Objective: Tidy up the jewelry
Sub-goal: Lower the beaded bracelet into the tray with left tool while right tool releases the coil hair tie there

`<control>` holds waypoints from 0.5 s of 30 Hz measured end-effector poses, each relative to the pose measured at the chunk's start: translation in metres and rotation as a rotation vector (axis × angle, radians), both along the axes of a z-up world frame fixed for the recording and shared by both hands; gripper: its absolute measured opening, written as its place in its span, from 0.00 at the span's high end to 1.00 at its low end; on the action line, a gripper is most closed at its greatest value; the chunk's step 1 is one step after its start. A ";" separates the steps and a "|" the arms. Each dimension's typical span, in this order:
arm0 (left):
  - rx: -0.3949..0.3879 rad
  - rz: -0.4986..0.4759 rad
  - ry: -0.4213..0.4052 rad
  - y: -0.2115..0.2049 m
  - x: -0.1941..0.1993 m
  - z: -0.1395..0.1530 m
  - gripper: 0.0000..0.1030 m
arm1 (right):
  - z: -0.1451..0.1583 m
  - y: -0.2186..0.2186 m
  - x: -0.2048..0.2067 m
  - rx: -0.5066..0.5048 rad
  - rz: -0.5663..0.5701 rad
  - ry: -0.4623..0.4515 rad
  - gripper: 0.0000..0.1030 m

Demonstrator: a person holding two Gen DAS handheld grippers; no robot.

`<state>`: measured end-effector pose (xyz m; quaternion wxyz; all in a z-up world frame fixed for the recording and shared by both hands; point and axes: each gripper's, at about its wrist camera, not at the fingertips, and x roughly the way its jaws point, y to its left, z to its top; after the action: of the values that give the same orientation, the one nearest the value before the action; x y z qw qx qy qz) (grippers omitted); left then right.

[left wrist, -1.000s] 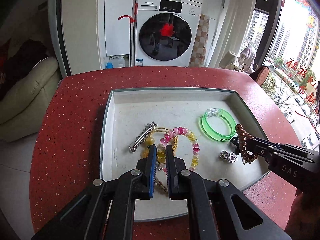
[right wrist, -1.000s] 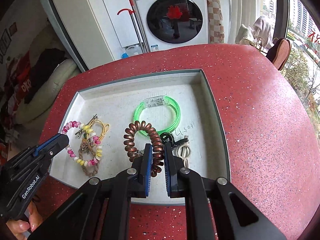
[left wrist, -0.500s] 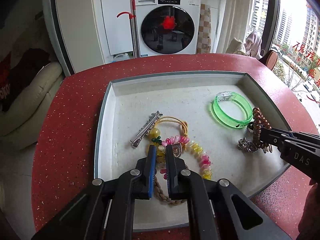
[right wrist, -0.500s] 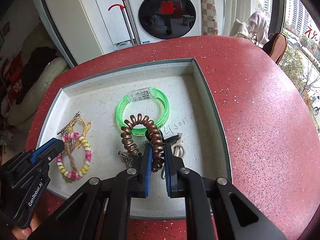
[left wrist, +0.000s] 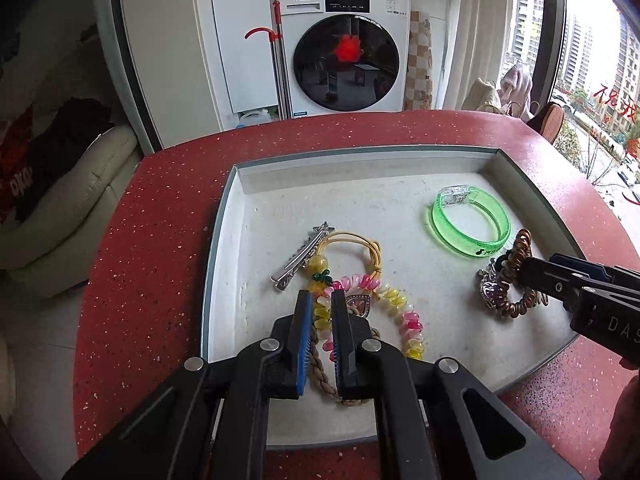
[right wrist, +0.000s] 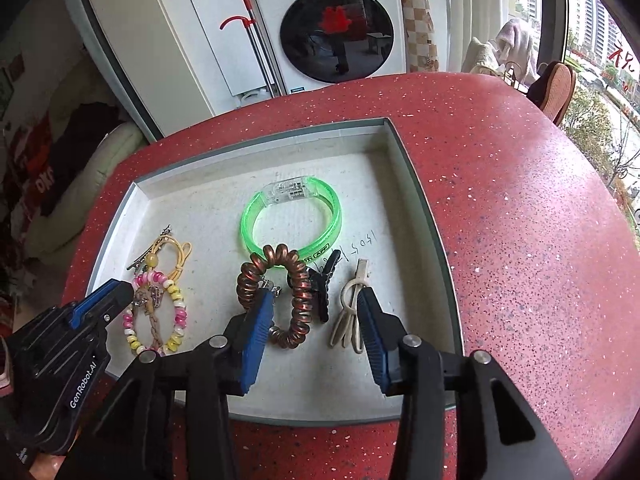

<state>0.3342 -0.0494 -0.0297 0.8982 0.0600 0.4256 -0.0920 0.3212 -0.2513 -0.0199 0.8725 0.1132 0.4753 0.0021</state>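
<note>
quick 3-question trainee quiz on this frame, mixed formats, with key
1. True or false: the right gripper is clamped on the copper spiral hair tie.
2. Multiple choice: what sits between the left gripper's fingers? A) green bangle B) pink and yellow bead bracelet C) silver hair clip
3. Fill in: all the jewelry lies inside the grey ____ on the red table.

Key
1. False: its jaws are spread and the tie lies on the tray floor between them.
2. B
3. tray
</note>
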 end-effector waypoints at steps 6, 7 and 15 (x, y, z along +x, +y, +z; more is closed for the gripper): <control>-0.002 -0.005 -0.003 -0.001 -0.001 0.002 0.73 | 0.008 0.000 -0.007 0.009 0.001 -0.028 0.54; -0.001 -0.004 -0.003 -0.001 -0.001 0.003 0.73 | 0.009 0.000 -0.008 0.011 0.001 -0.031 0.54; 0.010 0.011 -0.025 0.001 -0.001 0.012 0.26 | 0.015 -0.007 -0.014 0.031 -0.006 -0.051 0.54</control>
<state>0.3330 -0.0480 -0.0180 0.9036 0.0634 0.4152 -0.0843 0.3070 -0.2583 -0.0050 0.8825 0.1279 0.4526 0.0098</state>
